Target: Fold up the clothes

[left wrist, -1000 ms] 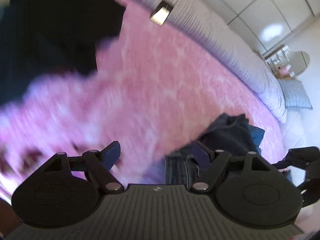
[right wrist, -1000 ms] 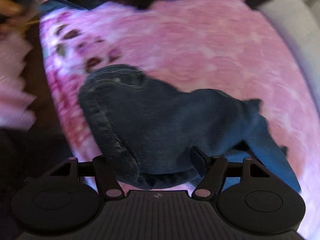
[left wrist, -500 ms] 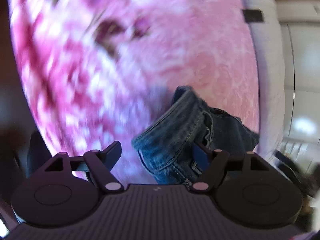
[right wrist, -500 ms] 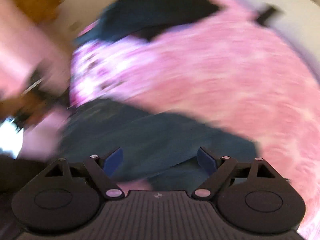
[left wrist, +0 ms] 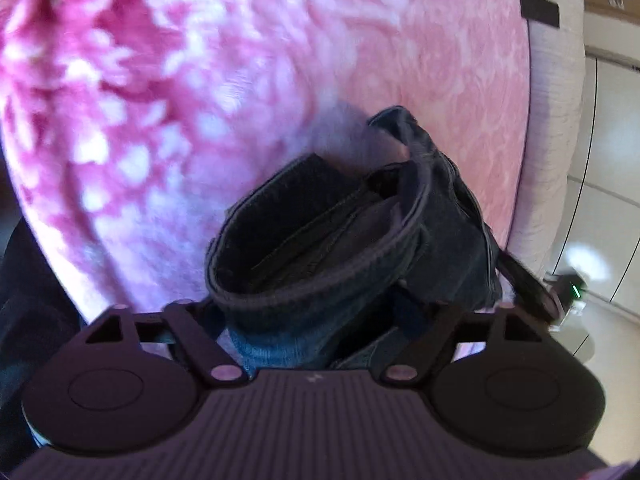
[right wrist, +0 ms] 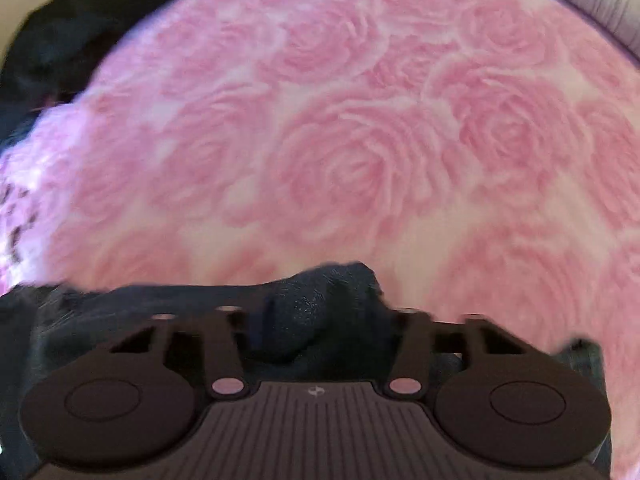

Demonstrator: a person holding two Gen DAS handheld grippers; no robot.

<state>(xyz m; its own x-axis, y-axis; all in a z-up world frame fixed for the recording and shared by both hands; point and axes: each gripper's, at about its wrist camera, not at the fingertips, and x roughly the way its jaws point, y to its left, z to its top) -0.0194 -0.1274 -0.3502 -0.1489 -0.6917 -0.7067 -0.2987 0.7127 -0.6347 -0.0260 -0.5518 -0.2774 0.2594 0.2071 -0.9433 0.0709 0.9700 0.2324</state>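
1 pair of dark blue jeans [left wrist: 320, 248] lies on the pink rose-patterned blanket [left wrist: 200, 80], which covers a bed with a pale ribbed edge [left wrist: 548, 120]. No container shows. In the left wrist view the open waistband stands as a loop right in front of the left gripper [left wrist: 308, 320], whose jaws have just been closing with denim between them; I cannot tell whether the pads press on it. In the right wrist view a denim ridge [right wrist: 320, 312] sits between the jaws of the right gripper [right wrist: 316, 332], which have just been closing on it and pinch the fold. 1 dark garment [right wrist: 60, 40] lies at the blanket's far left corner.
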